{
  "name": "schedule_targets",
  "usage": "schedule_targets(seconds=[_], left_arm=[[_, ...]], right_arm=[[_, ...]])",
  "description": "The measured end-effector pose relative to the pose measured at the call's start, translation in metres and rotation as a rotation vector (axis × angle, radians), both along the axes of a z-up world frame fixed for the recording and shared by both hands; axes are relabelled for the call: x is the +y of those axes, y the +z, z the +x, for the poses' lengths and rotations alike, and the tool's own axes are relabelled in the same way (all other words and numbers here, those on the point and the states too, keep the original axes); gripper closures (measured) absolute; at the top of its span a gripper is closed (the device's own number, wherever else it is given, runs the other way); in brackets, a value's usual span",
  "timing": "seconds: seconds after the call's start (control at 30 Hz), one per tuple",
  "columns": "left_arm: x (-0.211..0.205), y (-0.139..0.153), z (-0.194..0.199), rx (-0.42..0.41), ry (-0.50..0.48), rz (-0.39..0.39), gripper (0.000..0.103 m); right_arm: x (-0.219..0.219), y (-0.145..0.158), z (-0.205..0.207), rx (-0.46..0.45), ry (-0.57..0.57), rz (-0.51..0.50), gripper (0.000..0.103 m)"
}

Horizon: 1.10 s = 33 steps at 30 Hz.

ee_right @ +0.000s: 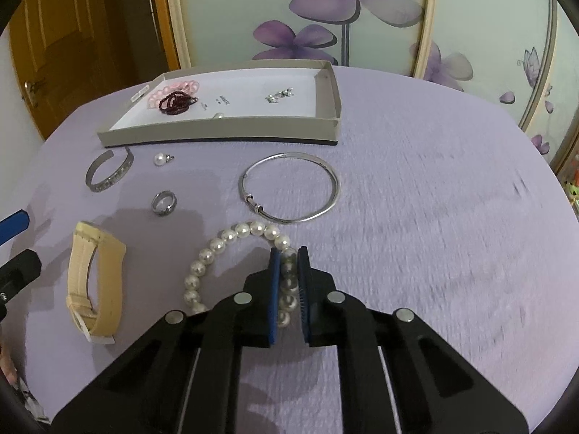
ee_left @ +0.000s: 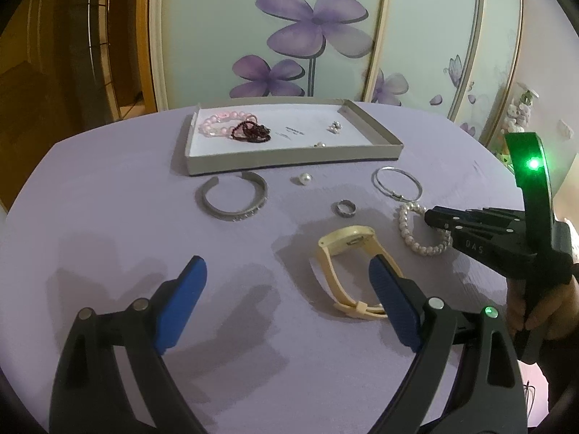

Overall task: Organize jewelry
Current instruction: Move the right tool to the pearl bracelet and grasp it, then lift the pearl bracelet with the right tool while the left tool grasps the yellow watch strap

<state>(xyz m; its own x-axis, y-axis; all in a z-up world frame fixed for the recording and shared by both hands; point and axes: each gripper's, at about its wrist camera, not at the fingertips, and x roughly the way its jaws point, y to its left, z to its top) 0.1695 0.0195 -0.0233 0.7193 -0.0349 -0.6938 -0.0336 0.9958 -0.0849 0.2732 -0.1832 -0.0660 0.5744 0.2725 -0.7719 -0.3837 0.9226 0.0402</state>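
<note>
A grey cardboard tray [ee_left: 289, 159] [ee_right: 224, 132] at the back holds a pink bead bracelet [ee_left: 217, 124], a dark red bead bracelet [ee_left: 251, 131] and small earrings [ee_left: 334, 126]. On the purple tablecloth lie a silver cuff [ee_left: 231, 199], a pearl earring [ee_left: 302, 179], a ring [ee_left: 345, 209], a thin silver bangle [ee_right: 289, 188], a cream watch [ee_left: 356, 267] and a pearl bracelet [ee_right: 217, 249]. My right gripper [ee_right: 288, 253] is shut on the pearl bracelet, which still rests on the cloth. My left gripper [ee_left: 287, 271] is open beside the watch.
The round table [ee_right: 434, 217] ends near a wardrobe with purple flower panels [ee_left: 315, 29] behind. A wooden door [ee_right: 65, 54] stands at the left. The right side of the tablecloth is bare cloth.
</note>
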Motion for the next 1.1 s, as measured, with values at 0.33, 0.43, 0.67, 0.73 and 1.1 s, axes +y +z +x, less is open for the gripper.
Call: schedule_targets(seconds=[0.33, 0.43, 0.67, 0.73, 1.1], left_arm=[[-0.020, -0.006, 0.007, 0.028, -0.044, -0.008, 0.012], [-0.029, -0.009, 0.011, 0.033, -0.051, -0.001, 0.012], [-0.044, -0.017, 0.024, 0.066, -0.040, -0.006, 0.012], [-0.047, -0.019, 0.028, 0.076, -0.031, 0.000, 0.012], [-0.052, -0.027, 0.040, 0.118, 0.021, 0.003, 0.027]], right_arm=[[-0.024, 0.038, -0.017, -0.054, 0.002, 0.155, 0.093], [-0.027, 0.050, -0.022, -0.076, 0.013, 0.183, 0.093], [-0.035, 0.069, -0.029, -0.107, 0.021, 0.221, 0.093], [-0.037, 0.072, -0.030, -0.115, 0.021, 0.222, 0.093], [-0.035, 0.074, -0.030, -0.119, 0.032, 0.233, 0.093]])
